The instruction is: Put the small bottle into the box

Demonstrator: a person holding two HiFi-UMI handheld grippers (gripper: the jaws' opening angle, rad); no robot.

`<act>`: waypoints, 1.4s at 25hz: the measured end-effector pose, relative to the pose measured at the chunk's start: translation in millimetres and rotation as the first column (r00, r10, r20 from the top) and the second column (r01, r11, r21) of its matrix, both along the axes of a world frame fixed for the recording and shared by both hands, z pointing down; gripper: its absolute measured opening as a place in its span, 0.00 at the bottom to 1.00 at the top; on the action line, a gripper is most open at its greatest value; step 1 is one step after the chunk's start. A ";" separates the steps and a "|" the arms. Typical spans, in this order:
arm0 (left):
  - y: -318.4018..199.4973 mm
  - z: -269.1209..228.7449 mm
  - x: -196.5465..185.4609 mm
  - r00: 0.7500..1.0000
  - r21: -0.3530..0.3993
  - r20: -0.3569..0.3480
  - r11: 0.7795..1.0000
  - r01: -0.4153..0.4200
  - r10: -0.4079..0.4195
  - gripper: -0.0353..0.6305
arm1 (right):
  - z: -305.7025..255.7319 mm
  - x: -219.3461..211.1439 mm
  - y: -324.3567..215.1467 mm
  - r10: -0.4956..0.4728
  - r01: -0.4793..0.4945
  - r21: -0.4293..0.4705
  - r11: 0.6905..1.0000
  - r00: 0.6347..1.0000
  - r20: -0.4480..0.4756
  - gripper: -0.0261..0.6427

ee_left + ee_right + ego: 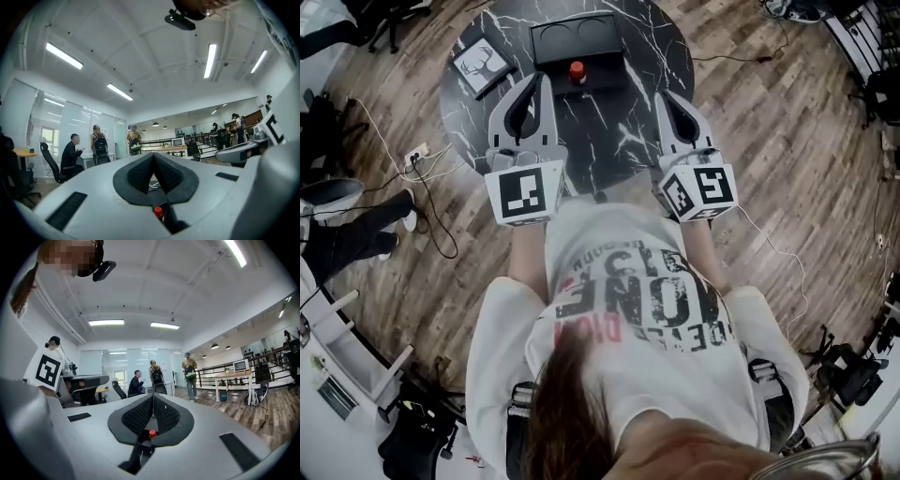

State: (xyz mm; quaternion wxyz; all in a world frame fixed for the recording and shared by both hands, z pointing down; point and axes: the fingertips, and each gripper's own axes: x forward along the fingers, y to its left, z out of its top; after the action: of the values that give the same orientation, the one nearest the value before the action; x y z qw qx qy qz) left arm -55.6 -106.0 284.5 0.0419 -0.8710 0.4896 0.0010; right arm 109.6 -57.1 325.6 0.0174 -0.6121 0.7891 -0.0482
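Round black marble table (619, 141) on wood flooring. The small bottle (577, 71), red-capped, stands upright just in front of the black box (577, 37), not in it. Left gripper (546, 84) and right gripper (662, 98) both have their jaws together and hold nothing, short of the bottle. Judgement: the task is not begun; grasping and placing are both left to do.

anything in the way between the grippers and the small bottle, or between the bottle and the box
Nothing visible does. Only bare table lies between the shut left gripper, the shut right gripper and the small bottle, which stands just in front of the box.
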 end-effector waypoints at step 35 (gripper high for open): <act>68.0 33.9 -7.4 0.999 -0.102 -0.035 0.995 0.002 -0.006 0.06 | -9.4 -13.7 34.5 -0.059 0.058 0.025 0.998 0.998 0.032 0.04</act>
State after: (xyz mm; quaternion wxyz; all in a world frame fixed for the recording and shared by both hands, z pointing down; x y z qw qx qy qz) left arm -63.0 -38.0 318.3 -0.0113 -0.8709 0.4913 -0.0088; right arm 95.9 -22.6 316.2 0.0362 -0.5876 0.8068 -0.0490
